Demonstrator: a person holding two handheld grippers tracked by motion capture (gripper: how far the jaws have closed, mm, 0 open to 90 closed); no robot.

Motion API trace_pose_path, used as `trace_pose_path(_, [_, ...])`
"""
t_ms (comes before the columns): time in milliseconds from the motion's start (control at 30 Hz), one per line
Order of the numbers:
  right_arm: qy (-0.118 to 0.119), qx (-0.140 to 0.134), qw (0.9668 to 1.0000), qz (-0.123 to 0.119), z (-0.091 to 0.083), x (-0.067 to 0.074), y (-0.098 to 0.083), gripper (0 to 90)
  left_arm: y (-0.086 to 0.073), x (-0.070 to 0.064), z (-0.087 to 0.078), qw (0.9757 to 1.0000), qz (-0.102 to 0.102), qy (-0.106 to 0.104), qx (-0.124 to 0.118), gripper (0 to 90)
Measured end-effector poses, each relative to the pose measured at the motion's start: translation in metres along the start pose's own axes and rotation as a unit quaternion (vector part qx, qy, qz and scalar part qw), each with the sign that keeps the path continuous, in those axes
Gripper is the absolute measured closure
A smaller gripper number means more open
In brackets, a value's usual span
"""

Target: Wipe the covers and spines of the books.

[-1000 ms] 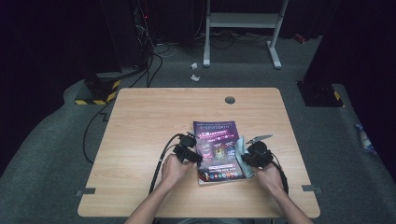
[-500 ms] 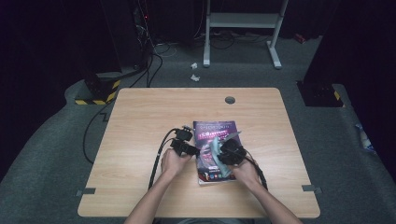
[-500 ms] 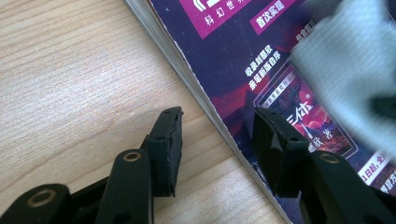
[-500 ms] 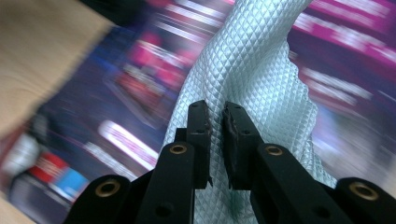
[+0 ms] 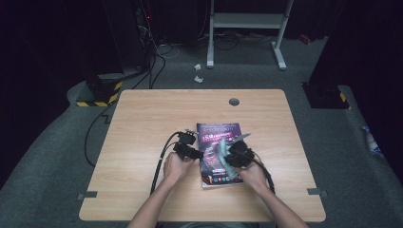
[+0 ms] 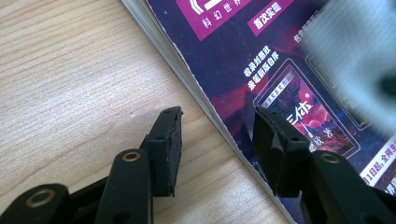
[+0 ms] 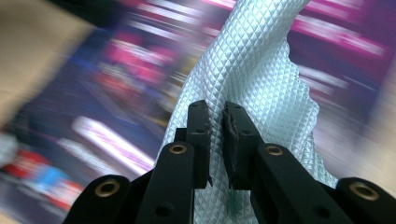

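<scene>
A book (image 5: pixel 216 137) with a dark purple cover lies flat on the wooden table (image 5: pixel 142 123), right of centre. My left gripper (image 5: pixel 190 151) rests at the book's left edge. In the left gripper view it (image 6: pixel 217 116) stands open, one finger (image 6: pixel 166 144) over the table wood (image 6: pixel 70 70), the other over the cover (image 6: pixel 233 56), nothing pinched. My right gripper (image 5: pixel 235 154) hovers over the cover, shut on a pale quilted cloth (image 5: pixel 222 152). The right gripper view shows this gripper (image 7: pixel 215 107) pinching a fold of the cloth (image 7: pixel 252 60), the cover (image 7: pixel 116 60) blurred behind.
A round cable hole (image 5: pixel 233 101) sits near the table's far edge. Black cables (image 5: pixel 159 164) trail from the left gripper toward the near edge. Beyond the table are a white metal stand (image 5: pixel 247 21), floor cables and a yellow-black striped block (image 5: pixel 97 102).
My right gripper has carried the cloth leftward, from the book's right edge onto the middle of the cover. The left gripper has stayed at the book's left edge.
</scene>
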State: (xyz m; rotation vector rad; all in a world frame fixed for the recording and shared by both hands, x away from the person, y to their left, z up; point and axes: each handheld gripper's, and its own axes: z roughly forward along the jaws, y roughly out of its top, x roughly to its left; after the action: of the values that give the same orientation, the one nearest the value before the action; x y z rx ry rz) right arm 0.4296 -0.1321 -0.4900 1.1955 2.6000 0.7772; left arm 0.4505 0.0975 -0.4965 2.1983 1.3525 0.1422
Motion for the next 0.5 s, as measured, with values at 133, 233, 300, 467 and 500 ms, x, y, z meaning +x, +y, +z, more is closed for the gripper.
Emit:
trace_pose_path(133, [-0.034,-0.003,0.9983,0.048,-0.016,-0.039,-0.019,81.5,0.0,-0.001,0.0,1.0,-0.001,0.001,-0.002,52.2])
trace_pose_path(233, [-0.043,-0.002,0.997,0.065,-0.021,-0.05,-0.025,81.6,0.0,-0.001,0.0,1.0,-0.001,0.002,-0.002,52.3])
trace_pose_path(300, [-0.051,-0.002,0.9972,0.055,-0.02,-0.046,-0.023,81.6,0.0,-0.001,0.0,1.0,0.0,0.002,-0.001,52.3])
trace_pose_path(467, [-0.024,0.0,0.9997,0.01,-0.008,-0.013,-0.01,81.6,0.0,-0.001,0.0,1.0,0.001,0.003,0.001,52.5])
trace_pose_path(500, [-0.014,-0.001,0.9999,-0.004,-0.003,-0.001,-0.005,81.6,0.001,-0.001,0.0,1.0,0.003,0.003,0.003,52.5])
